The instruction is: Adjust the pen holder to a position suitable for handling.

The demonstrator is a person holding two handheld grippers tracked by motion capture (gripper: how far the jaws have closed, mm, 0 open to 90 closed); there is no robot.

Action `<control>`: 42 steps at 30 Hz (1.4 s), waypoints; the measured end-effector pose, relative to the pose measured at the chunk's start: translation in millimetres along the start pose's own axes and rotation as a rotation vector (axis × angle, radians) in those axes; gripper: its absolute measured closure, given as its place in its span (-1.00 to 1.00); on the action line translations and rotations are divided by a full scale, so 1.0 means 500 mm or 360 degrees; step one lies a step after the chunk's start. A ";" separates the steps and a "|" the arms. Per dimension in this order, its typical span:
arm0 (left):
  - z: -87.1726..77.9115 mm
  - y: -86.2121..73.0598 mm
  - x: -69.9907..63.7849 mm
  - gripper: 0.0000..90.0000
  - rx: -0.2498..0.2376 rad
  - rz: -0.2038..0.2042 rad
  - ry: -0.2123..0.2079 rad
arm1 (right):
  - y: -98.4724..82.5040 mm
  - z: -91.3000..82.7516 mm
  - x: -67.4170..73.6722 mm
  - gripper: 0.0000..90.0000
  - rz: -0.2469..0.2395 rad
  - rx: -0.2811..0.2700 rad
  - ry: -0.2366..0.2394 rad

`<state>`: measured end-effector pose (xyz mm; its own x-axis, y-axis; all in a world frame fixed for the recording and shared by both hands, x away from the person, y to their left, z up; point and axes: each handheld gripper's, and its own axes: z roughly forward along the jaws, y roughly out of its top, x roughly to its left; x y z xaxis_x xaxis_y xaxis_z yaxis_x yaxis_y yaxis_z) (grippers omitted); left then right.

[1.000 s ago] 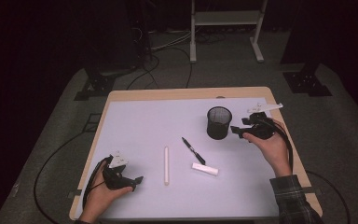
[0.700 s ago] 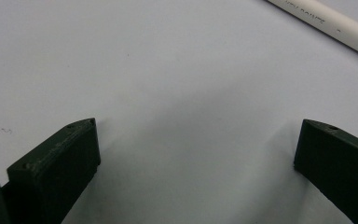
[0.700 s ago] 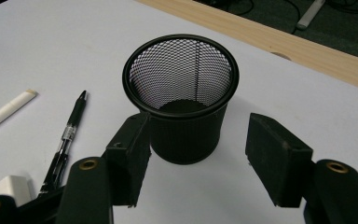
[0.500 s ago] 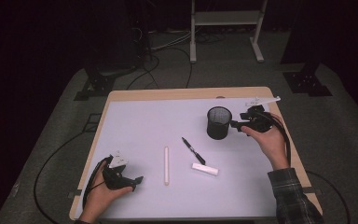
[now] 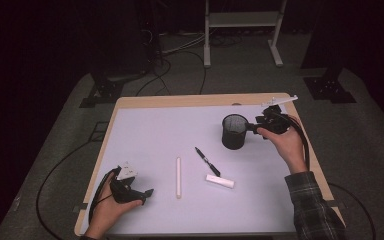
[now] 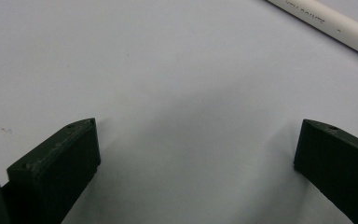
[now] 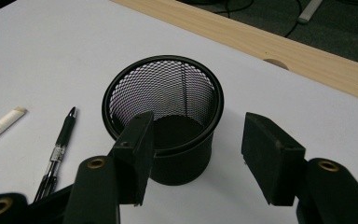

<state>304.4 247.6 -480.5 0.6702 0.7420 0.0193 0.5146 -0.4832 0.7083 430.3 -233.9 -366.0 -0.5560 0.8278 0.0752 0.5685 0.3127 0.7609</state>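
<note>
A black mesh cup stands upright at the mat's right rear. My right gripper is level with it on its right side. In the right gripper view the cup sits just ahead; one jaw overlaps its near rim and the other stands clear to the right. The right gripper is open; its jaws have just been closing, and the pads do not press on the cup. My left gripper rests open at the front left, with bare mat between its jaws.
A black pen, a long white stick and a short white marker lie mid-mat. The stick's end shows ahead of the left gripper. The table's wooden edge runs close behind the cup.
The right hand has shifted a little farther back and left, closer to the cup, and its jaws stand narrower. The left hand and the cup have not moved.
</note>
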 end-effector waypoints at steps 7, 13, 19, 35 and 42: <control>0.000 0.000 0.000 -1.00 0.0001 0.0003 0.0001 | 0.017 0.016 -0.005 -0.02 0.0008 0.0042 -0.0007; 0.000 0.000 0.000 -1.00 0.0001 0.0003 0.0001 | 0.030 0.039 -0.008 0.00 0.0017 0.0093 -0.0019; 0.000 0.000 0.000 -1.00 0.0001 0.0002 0.0001 | 0.036 0.058 -0.018 0.02 0.0043 0.0141 -0.0022; 0.000 0.000 0.000 -1.00 0.0001 0.0002 0.0001 | 0.053 0.101 -0.021 0.17 0.0042 0.0236 -0.0022; 0.000 0.000 0.000 -1.00 0.0002 0.0002 0.0001 | 0.050 0.121 -0.024 0.27 0.0050 0.0290 -0.0002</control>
<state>304.5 247.6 -480.5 0.6707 0.7414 0.0205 0.5141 -0.4847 0.7076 487.8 -207.5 -386.9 -0.5353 0.8391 0.0963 0.6862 0.3655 0.6290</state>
